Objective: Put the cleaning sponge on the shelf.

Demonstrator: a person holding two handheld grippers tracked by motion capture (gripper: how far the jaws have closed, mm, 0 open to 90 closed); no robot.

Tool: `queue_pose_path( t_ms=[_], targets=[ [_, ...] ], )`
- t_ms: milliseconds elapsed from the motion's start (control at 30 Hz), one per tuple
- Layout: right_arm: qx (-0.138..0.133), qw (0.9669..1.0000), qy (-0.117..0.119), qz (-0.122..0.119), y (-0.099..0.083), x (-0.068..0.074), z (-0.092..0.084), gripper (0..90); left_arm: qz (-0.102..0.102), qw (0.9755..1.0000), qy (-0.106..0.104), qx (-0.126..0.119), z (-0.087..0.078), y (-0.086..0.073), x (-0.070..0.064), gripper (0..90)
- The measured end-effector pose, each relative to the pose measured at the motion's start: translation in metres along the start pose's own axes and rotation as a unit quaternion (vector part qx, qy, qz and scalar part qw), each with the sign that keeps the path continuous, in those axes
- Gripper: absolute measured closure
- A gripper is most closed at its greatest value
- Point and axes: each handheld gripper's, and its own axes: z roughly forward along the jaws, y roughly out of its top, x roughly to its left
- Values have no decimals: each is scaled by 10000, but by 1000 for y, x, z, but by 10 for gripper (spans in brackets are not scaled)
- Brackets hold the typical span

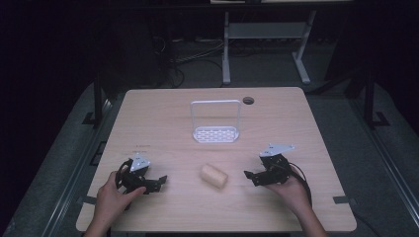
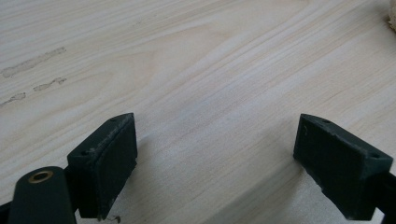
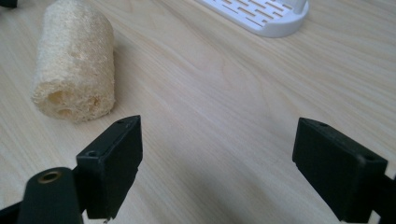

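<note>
Both grippers' jaws wide open, empty; loofah [image 3: 74, 65] cut off in left gripper view.

Left gripper [image 1: 159, 183], right gripper [image 1: 249, 176]: black blocky bodies, grey three-cornered top plates, black cables; brass-ringed hole beside jaw.

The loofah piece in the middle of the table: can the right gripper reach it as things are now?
Probably yes. The right gripper is open and points toward the loofah piece, with bare table between them. The white rack stands farther back, off that path.
</note>
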Motion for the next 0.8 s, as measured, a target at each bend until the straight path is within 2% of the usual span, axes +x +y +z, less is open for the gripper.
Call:
queue_pose_path(
  t_ms=[800],
  targets=[
    [-43, 9997, 159, -170, 28, 8, 9, 159, 1, 10000, 1, 1, 0, 0, 0, 129]
  ],
)
